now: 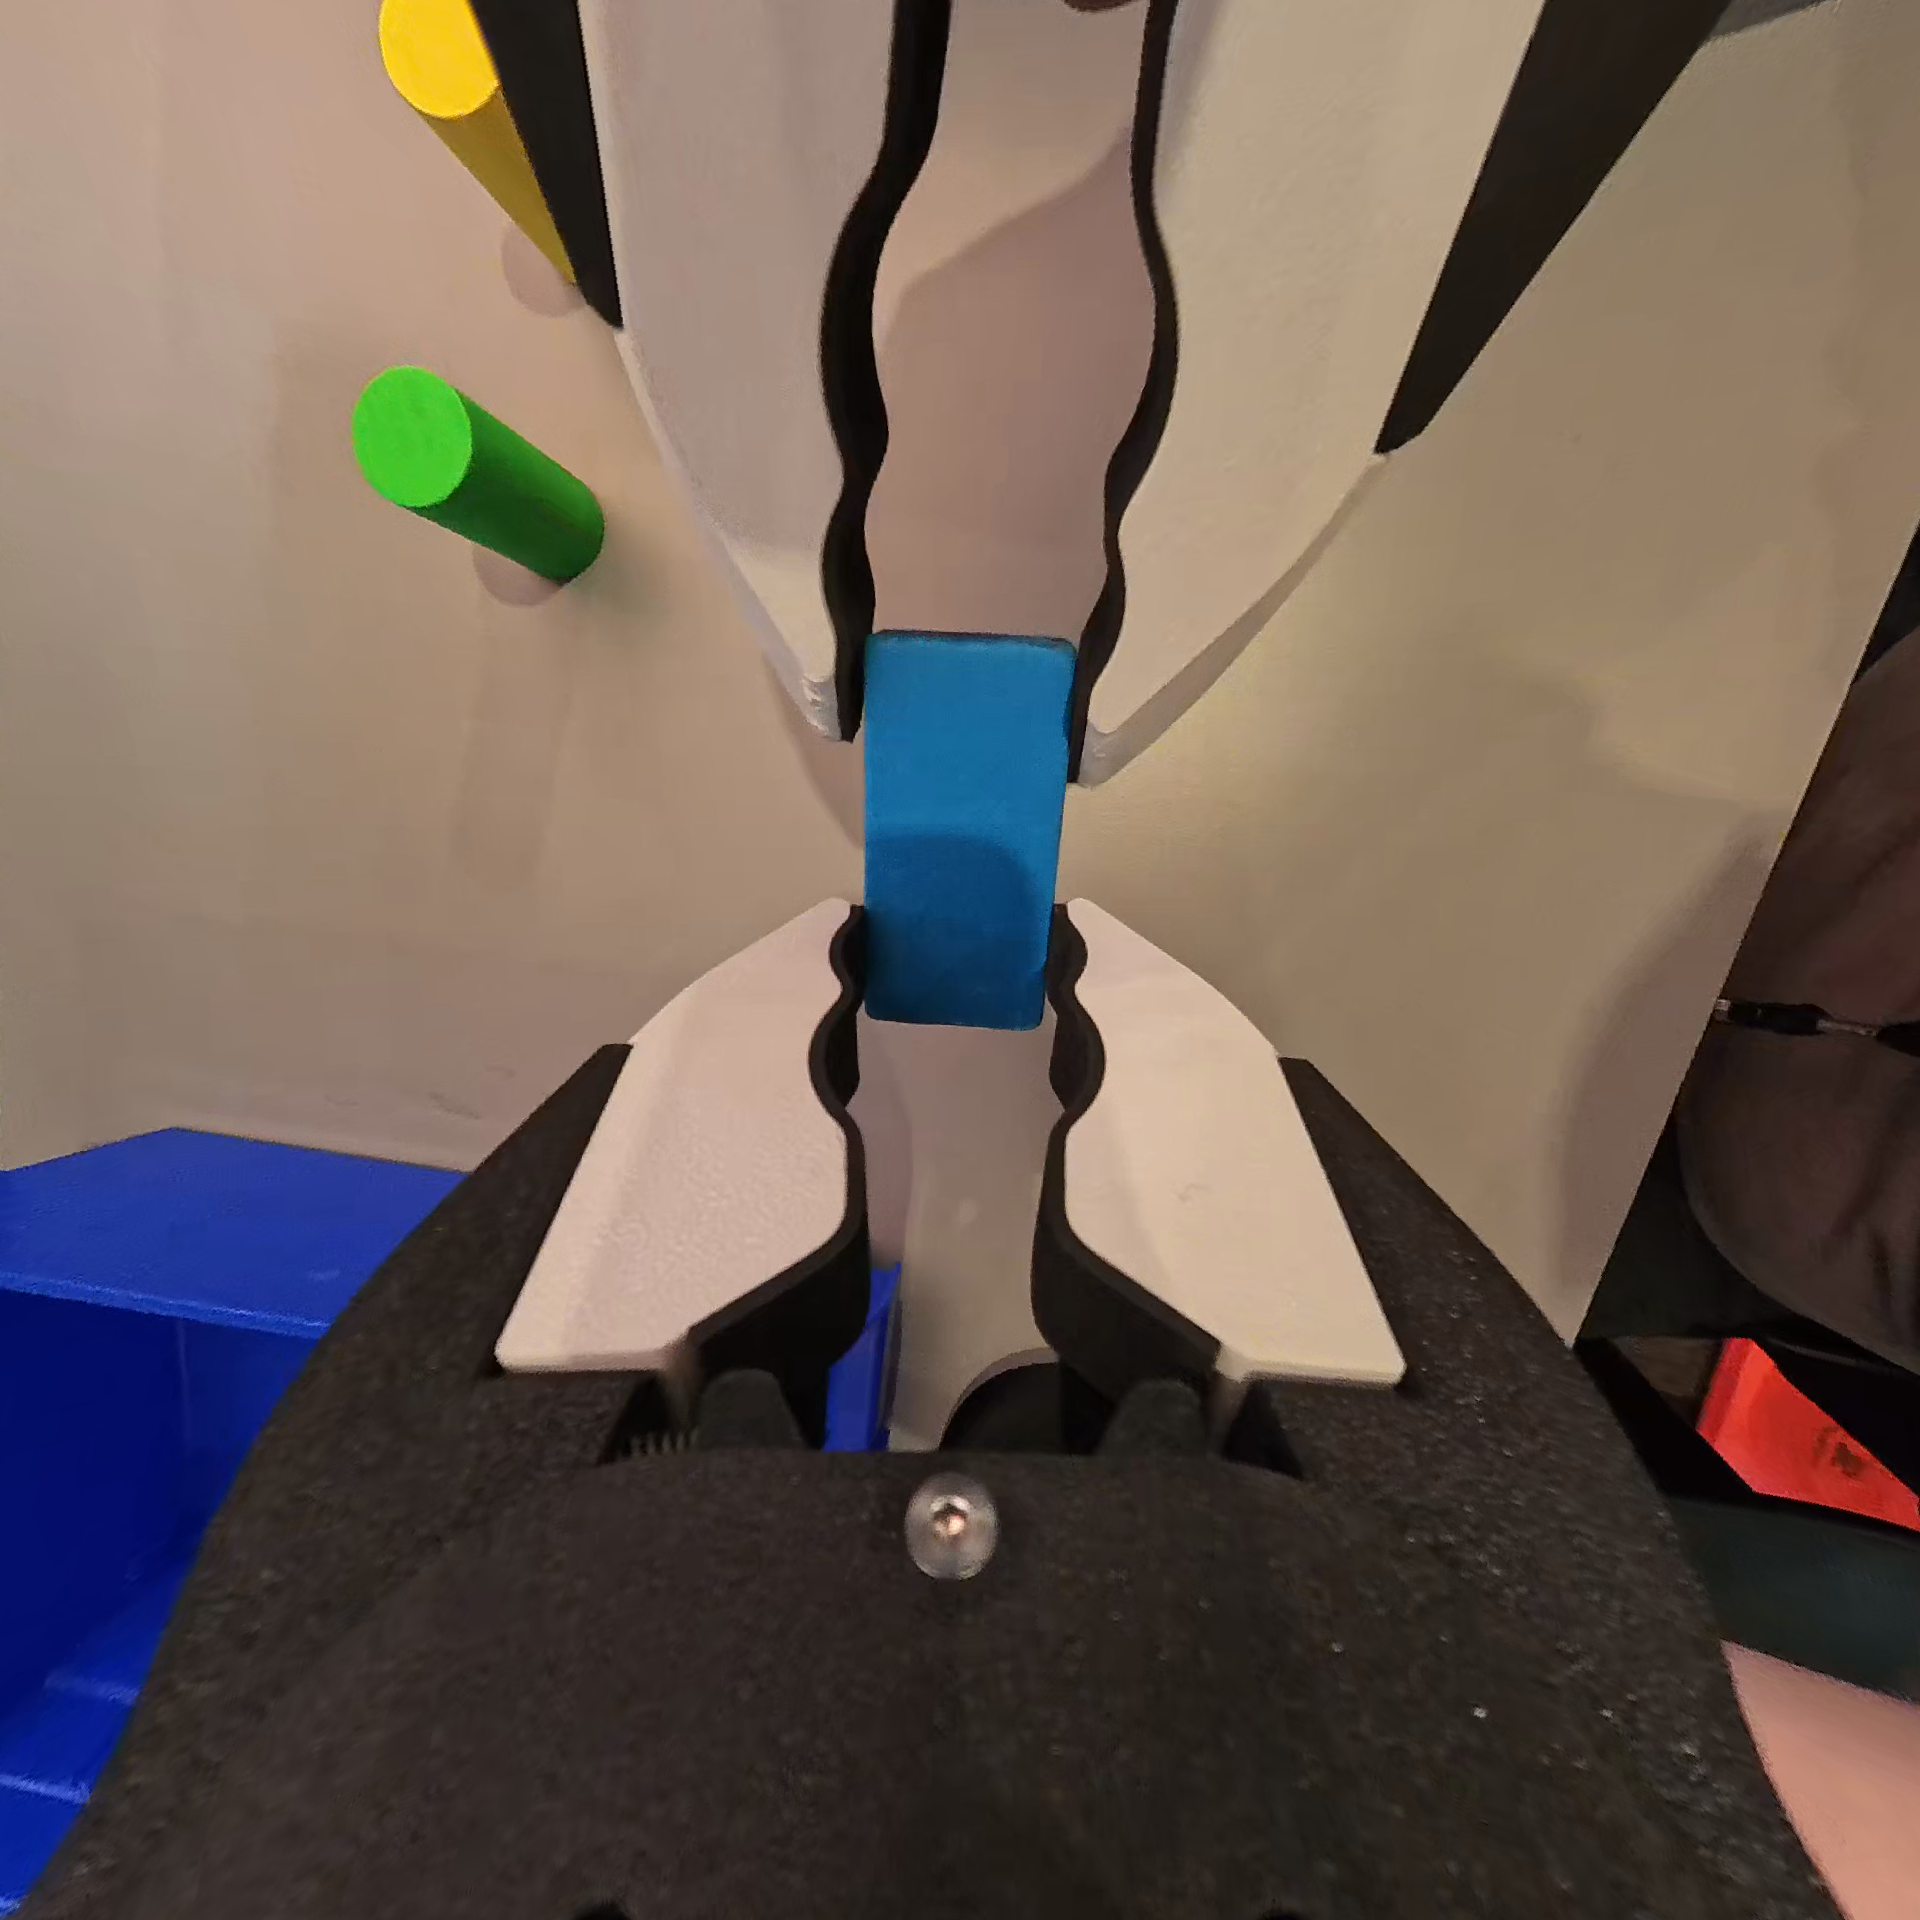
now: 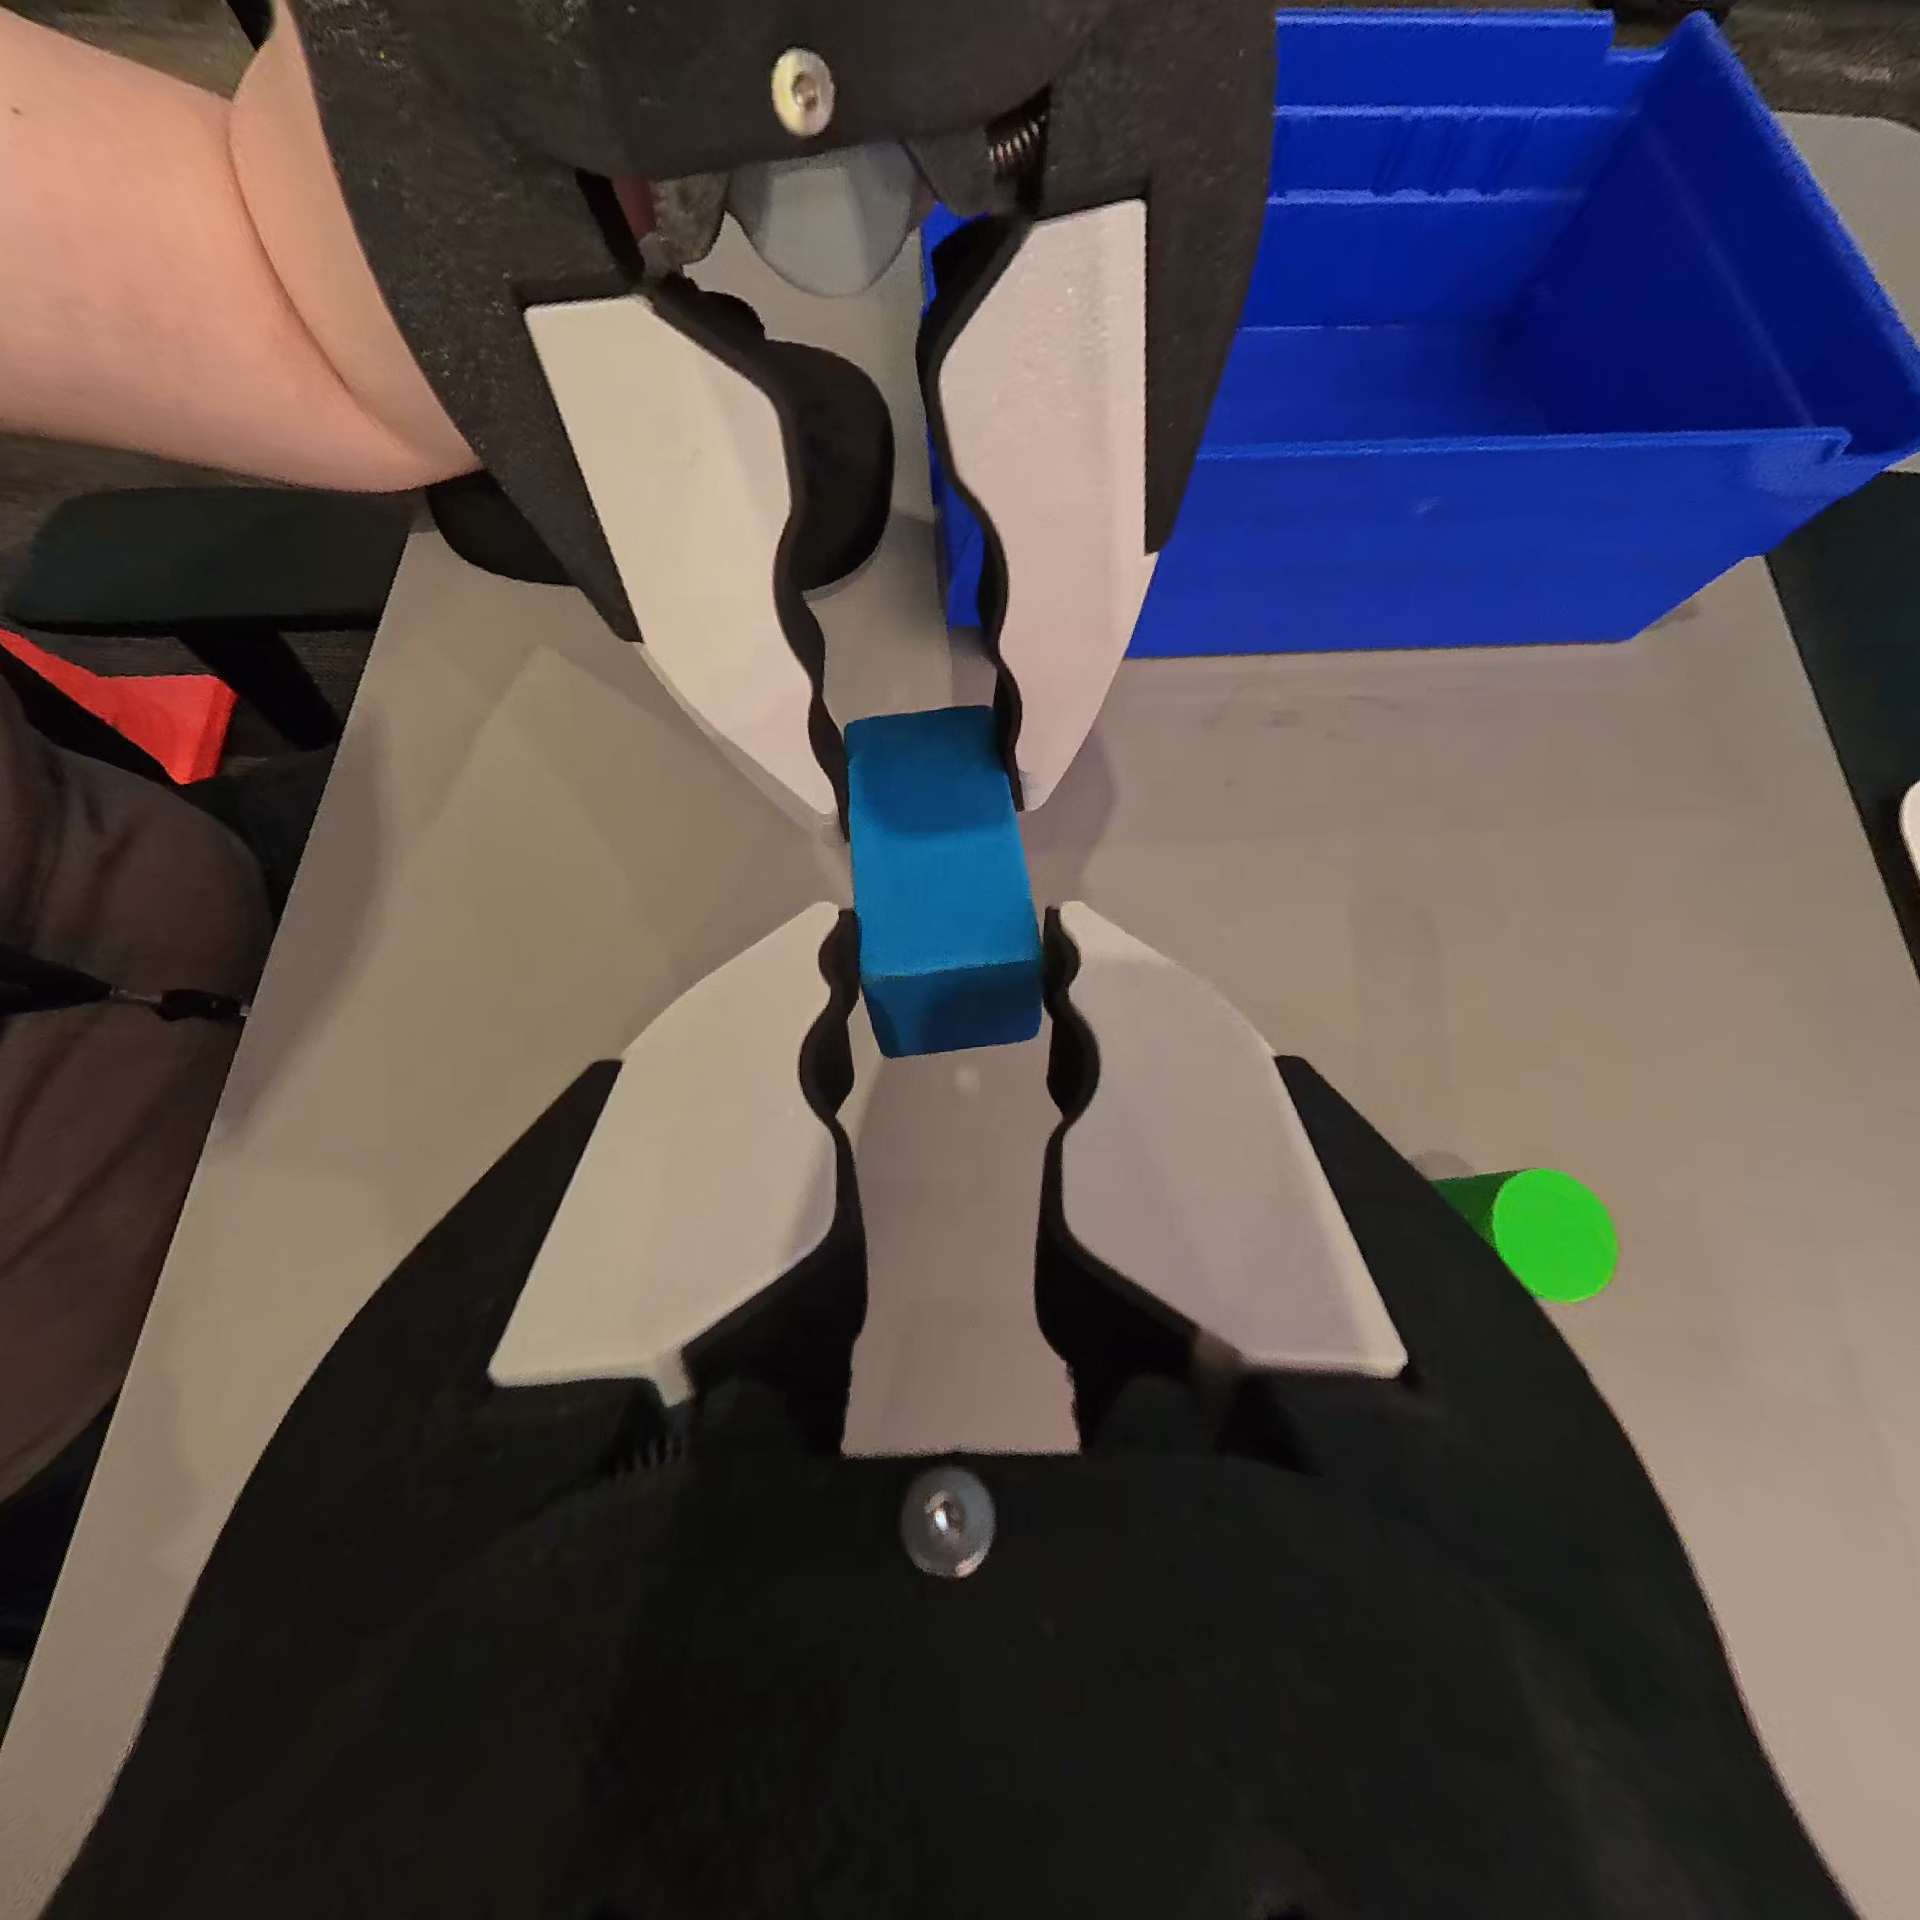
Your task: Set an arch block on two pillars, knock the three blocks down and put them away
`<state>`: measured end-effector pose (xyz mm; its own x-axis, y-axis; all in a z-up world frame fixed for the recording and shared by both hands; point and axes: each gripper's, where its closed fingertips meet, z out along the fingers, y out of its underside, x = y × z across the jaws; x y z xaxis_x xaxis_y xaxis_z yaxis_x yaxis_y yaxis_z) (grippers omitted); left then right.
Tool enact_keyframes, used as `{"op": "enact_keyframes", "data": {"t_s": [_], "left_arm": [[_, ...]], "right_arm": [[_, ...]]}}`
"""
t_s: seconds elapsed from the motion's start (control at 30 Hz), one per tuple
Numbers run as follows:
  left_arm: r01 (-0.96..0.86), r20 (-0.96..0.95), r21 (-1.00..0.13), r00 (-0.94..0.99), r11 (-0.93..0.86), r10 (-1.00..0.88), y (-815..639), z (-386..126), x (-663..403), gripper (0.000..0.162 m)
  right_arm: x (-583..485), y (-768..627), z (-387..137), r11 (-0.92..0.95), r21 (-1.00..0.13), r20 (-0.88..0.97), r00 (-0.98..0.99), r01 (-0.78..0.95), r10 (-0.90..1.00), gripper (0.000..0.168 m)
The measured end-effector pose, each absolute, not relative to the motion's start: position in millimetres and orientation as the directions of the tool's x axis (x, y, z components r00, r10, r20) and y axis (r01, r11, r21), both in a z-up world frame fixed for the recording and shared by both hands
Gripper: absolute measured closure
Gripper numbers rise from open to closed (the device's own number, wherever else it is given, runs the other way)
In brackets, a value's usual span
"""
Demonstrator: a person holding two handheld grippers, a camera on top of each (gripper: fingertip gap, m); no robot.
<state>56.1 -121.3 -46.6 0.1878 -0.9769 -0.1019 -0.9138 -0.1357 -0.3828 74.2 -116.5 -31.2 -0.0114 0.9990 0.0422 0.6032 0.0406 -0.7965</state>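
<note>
Both grippers hold the blue arch block (image 1: 961, 831) from opposite ends, above the table. My left gripper (image 1: 958, 961) is shut on its near end in the left wrist view; my right gripper (image 1: 966, 717) grips the far end there. In the right wrist view the block (image 2: 940, 883) sits between my right gripper (image 2: 948, 971) below and my left gripper (image 2: 925, 774) above. A green cylinder pillar (image 1: 468, 473) stands upright on the table, also showing in the right wrist view (image 2: 1538, 1231). A yellow cylinder pillar (image 1: 468, 114) stands beyond it, partly hidden by the right gripper.
A blue plastic bin (image 2: 1507, 416) stands on the grey table (image 2: 1351, 831) behind the left gripper; it also shows in the left wrist view (image 1: 156, 1299). A person's arm (image 2: 156, 291) and dark clothing are at the table's side, with a red object (image 2: 156, 717) beyond the edge. Both grippers' tips are close together, under 4 cm apart. The green cylinder pillar (image 1: 468, 473) is about equally far from each gripper, around 15 centimeters. Look for it in the right wrist view (image 2: 1490, 1209) too.
</note>
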Motion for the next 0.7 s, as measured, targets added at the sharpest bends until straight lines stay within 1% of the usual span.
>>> {"op": "enact_keyframes", "data": {"t_s": [0.1, 0.2, 0.33, 0.4, 0.43, 0.47, 0.5, 0.57, 0.63, 0.7], "left_arm": [[-0.924, -0.122, -0.36, 0.183, -0.128, -0.976, -120.8, -50.2, 56.0, 0.129], [-0.929, -0.131, -0.349, 0.178, -0.123, -0.975, -120.8, -52.9, 57.3, 0.129], [-0.928, -0.123, -0.352, 0.173, -0.12, -0.977, -122.0, -54.8, 59.2, 0.129], [-0.908, -0.112, -0.398, 0.194, -0.135, -0.975, -120.2, -49.1, 62.7, 0.128], [-0.884, -0.114, -0.442, 0.221, -0.15, -0.969, -115.9, -42.0, 65.6, 0.125], [-0.861, -0.116, -0.482, 0.245, -0.161, -0.962, -111.1, -33.6, 66.6, 0.115], [-0.838, -0.109, -0.519, 0.263, -0.171, -0.959, -107.9, -25.5, 65.5, 0.115], [-0.794, -0.1, -0.579, 0.295, -0.185, -0.95, -102.0, -9.3, 59.5, 0.113], [-0.748, -0.11, -0.636, 0.331, -0.19, -0.937, -94.5, 7.5, 52.0, 0.108], [-0.713, -0.111, -0.677, 0.346, -0.184, -0.932, -91.6, 20.3, 45.8, 0.11]], "right_arm": [[74.4, -115.8, -34.4, 0.03, -0.78, 0.042, 0.005, 0.625, 0.999, 0.132], [72.0, -114.8, -37.2, 0.064, -0.765, 0.09, 0.009, 0.641, 0.996, 0.13], [71.6, -117.6, -42.2, 0.077, -0.744, 0.095, -0.008, 0.663, 0.995, 0.133], [73.1, -116.6, -39.6, 0.058, -0.758, 0.07, -0.008, 0.65, 0.998, 0.133], [75.5, -114.4, -36.7, 0.047, -0.77, 0.055, -0.007, 0.637, 0.998, 0.133], [80.4, -109.5, -33.4, 0.036, -0.779, 0.048, 0.003, 0.626, 0.999, 0.133], [87.9, -100.0, -29.4, 0.024, -0.786, 0.055, 0.031, 0.617, 0.998, 0.133], [107.3, -72.8, -17.3, -0.012, -0.822, 0.073, 0.126, 0.57, 0.989, 0.133], [127.9, -42.7, -5.0, -0.09, -0.874, 0.032, 0.242, 0.477, 0.97, 0.133], [146.9, -16.7, -6.5, -0.165, -0.889, -0.009, 0.343, 0.428, 0.939, 0.133]]}}
